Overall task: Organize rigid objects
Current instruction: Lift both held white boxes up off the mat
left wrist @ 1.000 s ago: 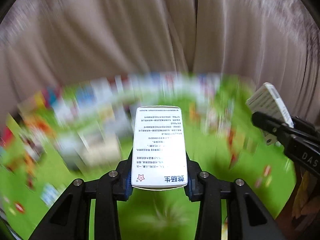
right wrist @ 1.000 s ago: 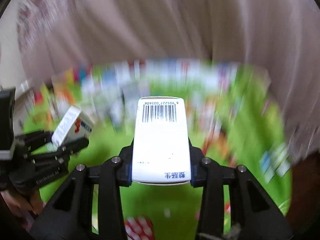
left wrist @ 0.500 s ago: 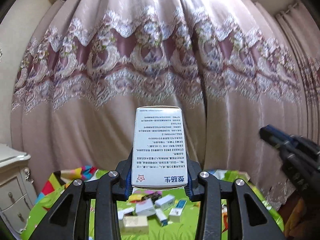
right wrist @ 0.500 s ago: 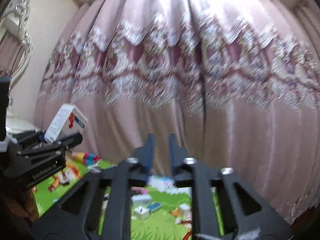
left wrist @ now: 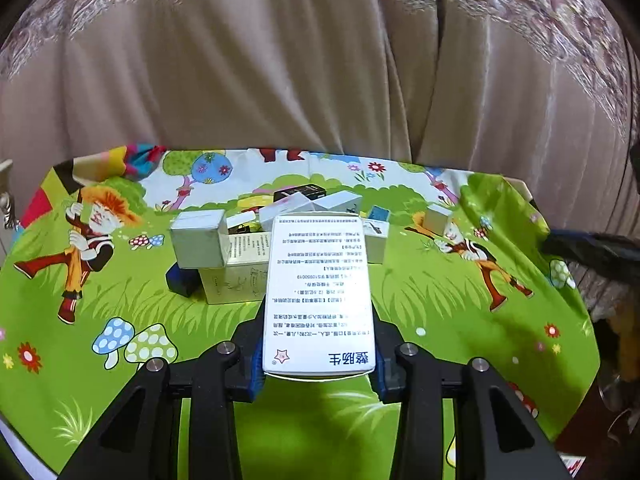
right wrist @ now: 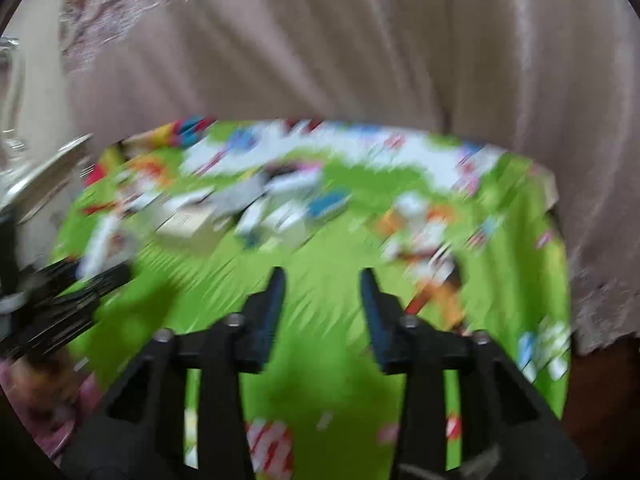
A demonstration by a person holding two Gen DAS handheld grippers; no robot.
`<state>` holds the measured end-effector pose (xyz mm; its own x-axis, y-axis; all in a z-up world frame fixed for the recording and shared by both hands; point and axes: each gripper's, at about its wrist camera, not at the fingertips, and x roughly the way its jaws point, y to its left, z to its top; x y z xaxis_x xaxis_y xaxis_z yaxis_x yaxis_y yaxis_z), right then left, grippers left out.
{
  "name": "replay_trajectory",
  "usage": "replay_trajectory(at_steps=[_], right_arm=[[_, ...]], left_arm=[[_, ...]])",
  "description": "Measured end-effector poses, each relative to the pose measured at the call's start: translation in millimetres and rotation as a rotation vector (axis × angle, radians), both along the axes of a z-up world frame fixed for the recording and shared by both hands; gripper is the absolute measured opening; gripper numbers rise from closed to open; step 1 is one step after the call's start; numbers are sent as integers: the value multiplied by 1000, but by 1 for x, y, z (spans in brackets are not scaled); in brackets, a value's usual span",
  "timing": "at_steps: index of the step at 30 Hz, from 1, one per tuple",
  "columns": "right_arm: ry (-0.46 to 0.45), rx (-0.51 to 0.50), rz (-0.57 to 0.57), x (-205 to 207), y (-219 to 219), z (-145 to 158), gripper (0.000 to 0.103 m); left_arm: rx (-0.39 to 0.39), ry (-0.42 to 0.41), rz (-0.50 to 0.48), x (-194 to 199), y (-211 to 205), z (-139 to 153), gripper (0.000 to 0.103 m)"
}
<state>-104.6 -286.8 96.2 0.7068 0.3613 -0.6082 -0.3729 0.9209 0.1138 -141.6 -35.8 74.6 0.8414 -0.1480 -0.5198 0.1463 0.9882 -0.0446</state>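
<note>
- There is no bin or tray in either view; the only containers are small closed cartons, and their contents cannot be seen.
- The cartons sit in a loose heap point(left wrist: 280, 236) on a bright green cartoon-print tablecloth point(left wrist: 100, 292) toward the far middle of the table. The heap includes a white square box point(left wrist: 198, 240), a cream printed box point(left wrist: 236, 280) just nearer than it, a dark blue box point(left wrist: 182, 280) at the cream box's left foot, a black box point(left wrist: 300, 192) at the far edge and a teal-topped box point(left wrist: 378, 214) to the right.
- A lone small white box point(left wrist: 438, 218) stands apart from the heap, to its right.
- A pale pink pleated curtain point(left wrist: 280, 72) hangs behind the table.
- The held item is a flat white rectangular cardboard box with blue and black printed text point(left wrist: 318, 296) and a small red star near its near end, the print upside down to the camera.
- The left gripper point(left wrist: 320, 360) pinches this box by its near end between the blue pads point(left wrist: 256, 364). The box juts forward past the fingertips, above the cloth, its far end overlapping the heap in view.
- The right gripper point(right wrist: 323, 308) has nothing between its fingers; its jaws are spreading apart above bare green cloth, nearer than the heap. That view is blurred.
</note>
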Motion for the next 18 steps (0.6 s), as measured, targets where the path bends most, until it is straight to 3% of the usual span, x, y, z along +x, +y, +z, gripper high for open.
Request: replay_trajectory(at_steps=[2,6,11,14,16,18], right_arm=[[66,-55,120,-29,4,-7,72],[197,-206,336,-92,22,-29,76],[236,-405,323,-142,40,-77,77],[303,-411,335,-146,45,-99,77],[286,-420,304,-142,44,-108,77],[325,-459,308,-134,47,-120,69]], left_arm=[[21,-17,-14,-6,-2,1,41],[-20,-10,-16,-5,2,6,41],[-33,-16,-24,-9,2,16,41],[-17,-23,-37,-12,-1,18,41],[-23,-18,-37,-12,-1,17,41],[-41,-5,-35,-11,2,15,41]])
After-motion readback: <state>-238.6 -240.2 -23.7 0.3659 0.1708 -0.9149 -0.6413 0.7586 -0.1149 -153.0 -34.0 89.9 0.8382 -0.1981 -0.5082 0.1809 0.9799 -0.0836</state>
